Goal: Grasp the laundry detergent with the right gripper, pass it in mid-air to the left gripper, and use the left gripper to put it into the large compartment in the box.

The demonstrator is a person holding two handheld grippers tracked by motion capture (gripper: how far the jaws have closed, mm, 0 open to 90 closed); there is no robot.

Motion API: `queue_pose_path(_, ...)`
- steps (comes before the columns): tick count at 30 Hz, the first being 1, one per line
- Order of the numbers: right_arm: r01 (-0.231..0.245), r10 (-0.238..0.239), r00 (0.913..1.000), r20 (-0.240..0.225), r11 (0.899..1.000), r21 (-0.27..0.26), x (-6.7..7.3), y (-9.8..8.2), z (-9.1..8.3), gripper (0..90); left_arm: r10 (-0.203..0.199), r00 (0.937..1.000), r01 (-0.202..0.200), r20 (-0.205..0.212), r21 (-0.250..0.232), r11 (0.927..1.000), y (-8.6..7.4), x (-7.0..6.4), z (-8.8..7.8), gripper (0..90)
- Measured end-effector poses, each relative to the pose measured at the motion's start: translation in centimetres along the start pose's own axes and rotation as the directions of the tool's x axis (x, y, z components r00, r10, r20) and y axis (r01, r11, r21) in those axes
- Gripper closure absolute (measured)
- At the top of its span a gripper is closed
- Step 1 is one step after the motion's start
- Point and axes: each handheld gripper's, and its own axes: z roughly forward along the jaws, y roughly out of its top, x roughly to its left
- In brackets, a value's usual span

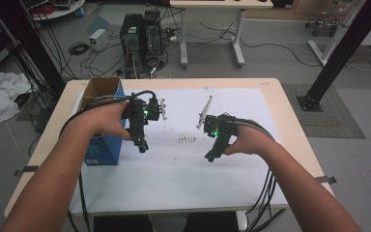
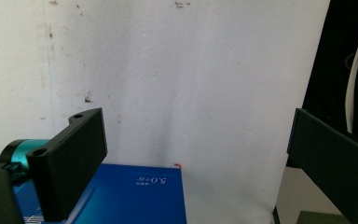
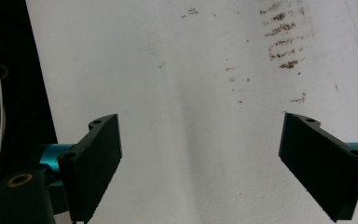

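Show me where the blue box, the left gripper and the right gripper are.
blue box [image 1: 107, 145]: high view, its blue side wall.
left gripper [image 1: 142, 147]: high view, jaw tips.
right gripper [image 1: 209, 157]: high view, jaw tips.

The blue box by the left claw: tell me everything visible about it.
The blue box is an open-topped carton, brown cardboard inside, blue outside with small pale print on its side. It stands upright at the table's left edge, partly on the white sheet. The person's left hand and the left claw, jaws apart, are right beside it; actual contact cannot be told. Its contents are hidden. In the left claw's view its blue face shows white lettering.
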Motion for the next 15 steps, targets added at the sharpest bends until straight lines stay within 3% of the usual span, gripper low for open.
queue_pose_path(15, 0.011, -0.01, 0.9999, 0.011, 1.0, -0.021, -0.02, 0.0, -0.17, 12.3, 0.004, 1.0, -0.005, 0.005, 0.006, 1.0, 0.27, -0.02, 0.12, 4.8)
